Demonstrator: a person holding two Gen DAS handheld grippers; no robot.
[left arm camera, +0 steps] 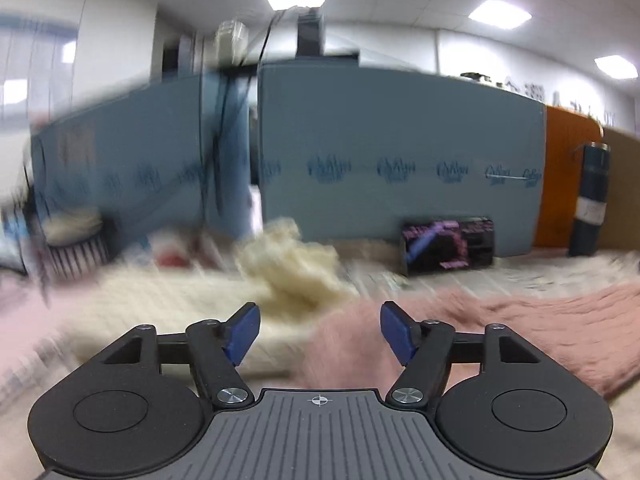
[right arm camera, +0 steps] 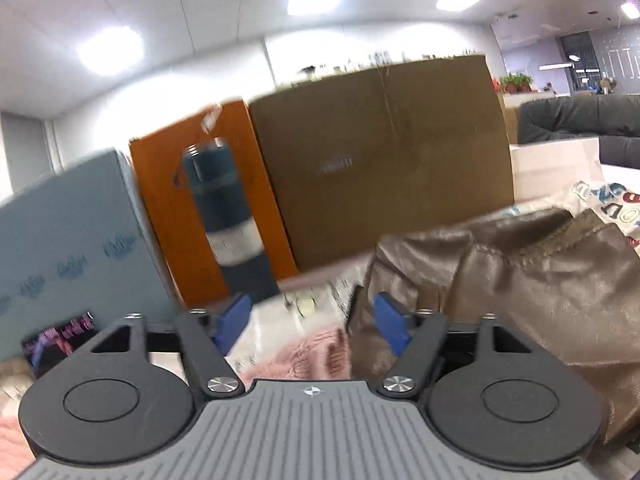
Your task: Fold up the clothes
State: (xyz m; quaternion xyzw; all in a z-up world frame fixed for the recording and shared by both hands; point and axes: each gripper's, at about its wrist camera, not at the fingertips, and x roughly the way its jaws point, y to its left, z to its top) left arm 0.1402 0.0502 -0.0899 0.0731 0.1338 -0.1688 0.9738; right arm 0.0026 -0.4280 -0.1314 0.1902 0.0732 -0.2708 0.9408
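While both views smear with motion, the left gripper (left arm camera: 320,330) stands with jaws wide apart and empty, and the pink fuzzy garment (left arm camera: 500,328) runs lengthwise from between them out to the lower right. Over on the right gripper (right arm camera: 312,322), jaws also parted, nothing held; the pink shows bottom centre, so either gripper looks close enough to take it.
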